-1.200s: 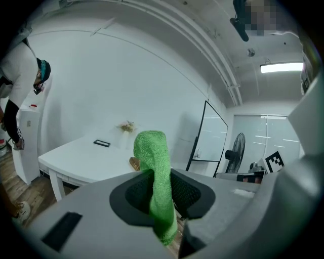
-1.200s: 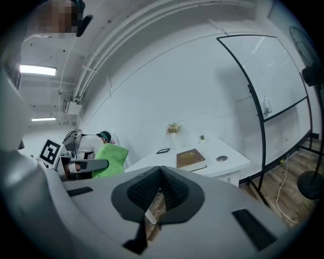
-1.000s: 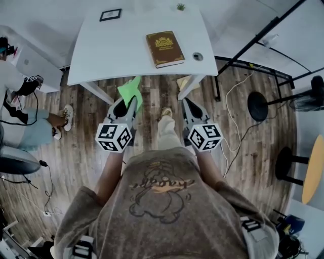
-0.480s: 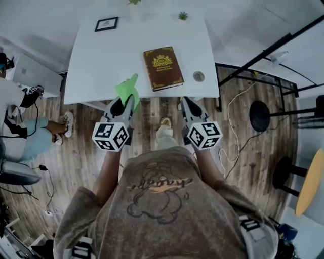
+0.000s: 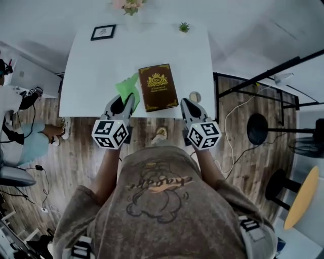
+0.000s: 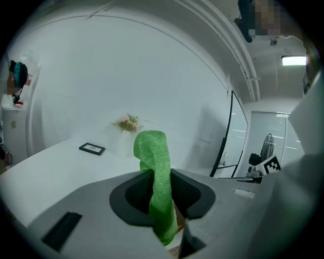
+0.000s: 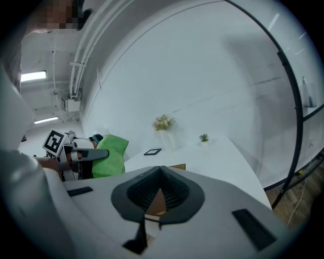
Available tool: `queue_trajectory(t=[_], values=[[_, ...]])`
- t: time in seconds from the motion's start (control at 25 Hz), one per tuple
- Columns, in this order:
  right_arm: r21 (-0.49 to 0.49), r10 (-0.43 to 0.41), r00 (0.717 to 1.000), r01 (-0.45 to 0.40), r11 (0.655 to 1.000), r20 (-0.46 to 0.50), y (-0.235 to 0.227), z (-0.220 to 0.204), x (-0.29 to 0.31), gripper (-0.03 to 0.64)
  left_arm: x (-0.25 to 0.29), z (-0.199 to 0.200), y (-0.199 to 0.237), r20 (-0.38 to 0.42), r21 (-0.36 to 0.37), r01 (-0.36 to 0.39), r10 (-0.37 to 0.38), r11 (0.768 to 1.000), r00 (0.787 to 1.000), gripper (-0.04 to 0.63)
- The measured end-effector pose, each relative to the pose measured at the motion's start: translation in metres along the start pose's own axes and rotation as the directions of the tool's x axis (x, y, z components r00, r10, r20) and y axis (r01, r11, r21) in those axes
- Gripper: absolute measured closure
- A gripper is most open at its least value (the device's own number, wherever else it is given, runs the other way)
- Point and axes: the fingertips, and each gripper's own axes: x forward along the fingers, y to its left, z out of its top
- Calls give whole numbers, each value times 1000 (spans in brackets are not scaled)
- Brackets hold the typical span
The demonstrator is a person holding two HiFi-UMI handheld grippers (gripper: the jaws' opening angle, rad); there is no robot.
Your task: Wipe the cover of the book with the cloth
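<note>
L gripper (image 5: 125, 103): jaws clamped on green cloth (image 5: 128, 87); the cloth stands up between the pads and a tail hangs below them. R gripper (image 5: 188, 107): jaws closed tip to tip, nothing held; only a sliver of brown cover shows through the gap under the tips.

Book (image 5: 158, 86): lies flat, cover up, by the front edge of the tabletop (image 5: 96, 71), a bit right of the middle. Long axis runs front to back, slightly skewed. It sits between the two grippers.

Key relation: book is just right of and a little ahead of L jaws; the cloth's free end hangs just beside the book's left long edge, and I can't tell if they touch. L is my wiping arm. As I read it, the next move is a short shift right and down onto the cover, then strokes along the long axis. R is near the book's front right corner and could steady it.

Around: small round disc (image 5: 195, 96) just off the book's right edge, close to R jaws, so watch for knocking it. Picture frame (image 5: 103, 32), small plant (image 5: 184, 27) and flowers (image 5: 129, 5) at the back edge are well apart from the book. Nothing blocks L's path.
</note>
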Motion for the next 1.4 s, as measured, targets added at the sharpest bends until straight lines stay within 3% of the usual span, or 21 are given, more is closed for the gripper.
queue_trajectory(t=[0.36,0.92,1.4], values=[[-15,23,999,-24,1000,-47,-31,3,30,615,41,5,16,-35,16,-20,21,1000,999,515],[13,-90,996,90,996,-21,-43,7,45,615,99,27,45,-59,93,74,-69,993,996,515],[23,-124,991,126,992,-53,-44,-15,47,615,147,18,78,-118,208,109,-86,972,989,515]])
